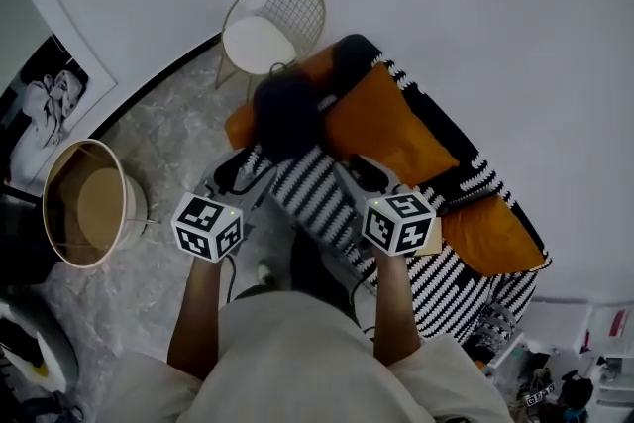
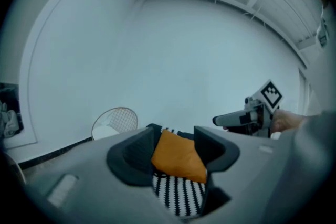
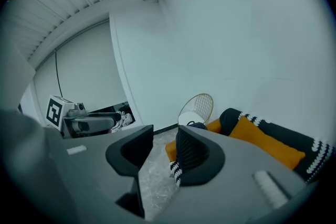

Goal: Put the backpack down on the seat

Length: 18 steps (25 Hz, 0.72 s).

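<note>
The dark, rounded fabric backpack [image 1: 287,114], blurred in outline, is seen at the end of the orange upholstered sofa seat [image 1: 495,235] nearest the gold wire chair with a white round pad [image 1: 272,23]. It is touched by neither gripper. A large orange square cushion [image 1: 381,129] is propped just beside the backpack, and a black-and-white striped knitted throw [image 1: 312,195] is draped over the seat front below it. The left gripper [image 2: 173,155] is held with its jaws spread; nothing is gripped, and only the distant cushion and throw are framed between them. The right gripper [image 3: 164,153] is likewise held with its jaws parted and empty, the grey marbled floor [image 1: 168,139] being seen through the gap. Both grippers are raised side by side in front of the sofa. A beige drum lampshade [image 1: 84,203] is placed on the floor at the left.
</note>
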Motion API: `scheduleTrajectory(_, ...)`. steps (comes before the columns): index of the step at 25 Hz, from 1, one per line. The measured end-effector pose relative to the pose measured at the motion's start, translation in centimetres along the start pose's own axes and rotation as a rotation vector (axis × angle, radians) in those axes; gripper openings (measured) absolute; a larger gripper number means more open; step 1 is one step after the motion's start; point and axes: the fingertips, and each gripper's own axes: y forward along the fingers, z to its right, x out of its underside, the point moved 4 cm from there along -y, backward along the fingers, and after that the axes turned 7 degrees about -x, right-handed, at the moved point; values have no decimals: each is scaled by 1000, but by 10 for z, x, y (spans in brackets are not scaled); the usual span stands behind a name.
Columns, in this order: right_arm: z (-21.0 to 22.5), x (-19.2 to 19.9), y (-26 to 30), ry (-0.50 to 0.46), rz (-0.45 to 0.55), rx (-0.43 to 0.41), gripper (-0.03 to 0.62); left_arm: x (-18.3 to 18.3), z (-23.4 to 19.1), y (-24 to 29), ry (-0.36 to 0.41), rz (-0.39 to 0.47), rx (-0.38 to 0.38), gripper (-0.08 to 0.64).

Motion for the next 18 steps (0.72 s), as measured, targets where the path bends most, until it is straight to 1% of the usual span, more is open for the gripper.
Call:
scheduleTrajectory(4,-13,-6,-22,-22,41,27,115,-9,9,-19,67,28,-30,225)
scheduleTrajectory(7,-18,-7,-34,-43,65,38,90,-11,14,-29,86,42,-40,199)
scheduleTrajectory(9,-23,-10,-41,-59,74,29,81,-15,17,-36,94,51,-45,179)
scheduleTrajectory(13,-44,-25,-56,-109,109,3,67,-33,20,-56,119,86,-54,172)
scheduleTrajectory(18,-61,-38,-75,-147,170,14,34,-49,31,-74,213,121,-70,121)
